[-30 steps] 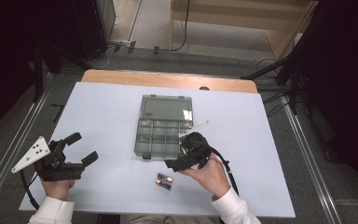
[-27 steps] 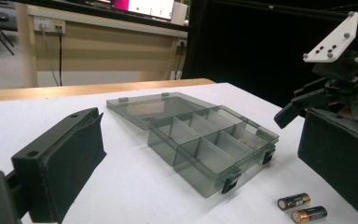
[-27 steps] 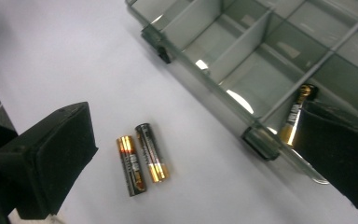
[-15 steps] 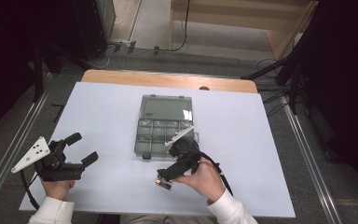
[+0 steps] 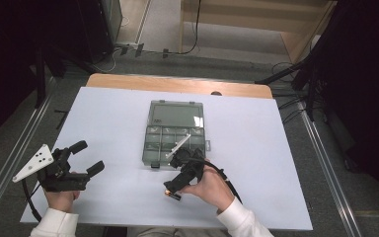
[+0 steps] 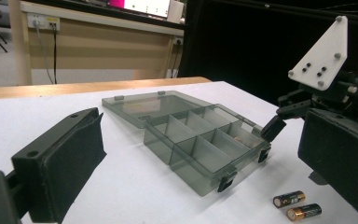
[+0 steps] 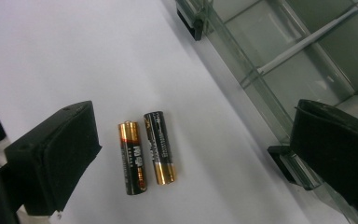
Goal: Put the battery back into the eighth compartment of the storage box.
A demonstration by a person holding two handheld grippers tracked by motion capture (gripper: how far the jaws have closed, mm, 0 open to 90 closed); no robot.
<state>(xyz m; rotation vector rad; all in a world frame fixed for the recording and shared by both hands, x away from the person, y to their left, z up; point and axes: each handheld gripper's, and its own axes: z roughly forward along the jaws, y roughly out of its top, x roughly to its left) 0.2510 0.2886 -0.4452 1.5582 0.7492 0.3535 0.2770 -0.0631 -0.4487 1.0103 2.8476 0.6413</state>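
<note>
Two batteries [image 7: 147, 151] lie side by side on the surface, just before the open box [image 5: 175, 133]. Our right hand-held gripper [image 5: 173, 185] hovers over them, jaws apart, their long axes crossing the gap. Left hand-held gripper [image 5: 86, 158], also apart, sits well off.

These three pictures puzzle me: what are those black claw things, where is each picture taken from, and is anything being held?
No robot here: a person holds a hand-worked gripper in each hand. The high view looks down on the white table. There the left gripper rests open near the table's left side, and the right gripper reaches down over two batteries. The other two pictures come from cameras riding on each gripper, so the black pads at their edges are its own jaws. An open clear compartment box lies mid-table. Nothing is held: the right gripper's jaws stand open on either side of the batteries.
</note>
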